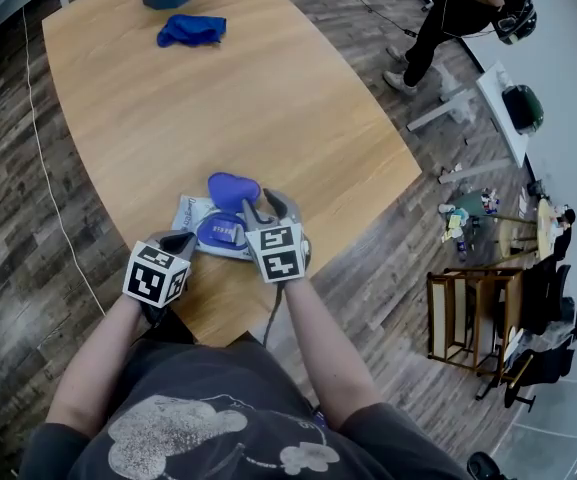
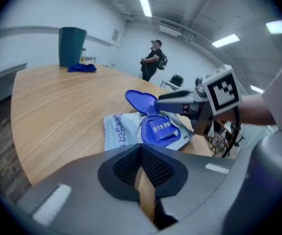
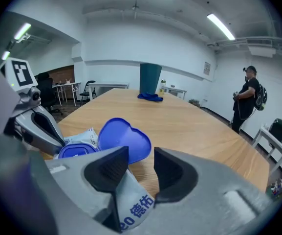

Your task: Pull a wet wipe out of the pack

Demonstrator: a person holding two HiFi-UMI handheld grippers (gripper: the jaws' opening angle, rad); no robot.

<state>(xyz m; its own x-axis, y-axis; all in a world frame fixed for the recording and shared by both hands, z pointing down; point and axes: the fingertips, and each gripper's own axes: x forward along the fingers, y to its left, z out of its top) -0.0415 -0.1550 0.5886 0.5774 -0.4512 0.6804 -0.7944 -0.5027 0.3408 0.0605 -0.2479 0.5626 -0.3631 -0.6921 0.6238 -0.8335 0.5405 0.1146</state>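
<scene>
Looking down at the near edge of the worktop (image 1: 298, 118), I have the pack (image 1: 200, 218) lying flat right in front of me. Its lid (image 1: 232, 190) is flipped up and the opening (image 1: 222, 231) sits bare between my two grippers. My left gripper (image 1: 182, 240) has its fingers pressed together on nothing. It sits close by the pack's near left corner, and whether it touches I cannot tell. My right gripper (image 1: 271, 208) has its fingers half spread over the pack's right end. I see worktop through the gap and no pad pressing on anything, so I judge that it holds nothing.

The pack is a soft pouch, light and probably slick, so I expect it to lift or slide once a wipe drags against the opening. One gripper should pin it down beside the opening (never by the lid, which hinges and would only flap). A wipe is thin, damp and limp, and I think it would tear if tugged sideways. The place to pinch is whatever fold pokes up through the opening, though I cannot tell whether one stands proud. I would take it low and draw straight up.
</scene>
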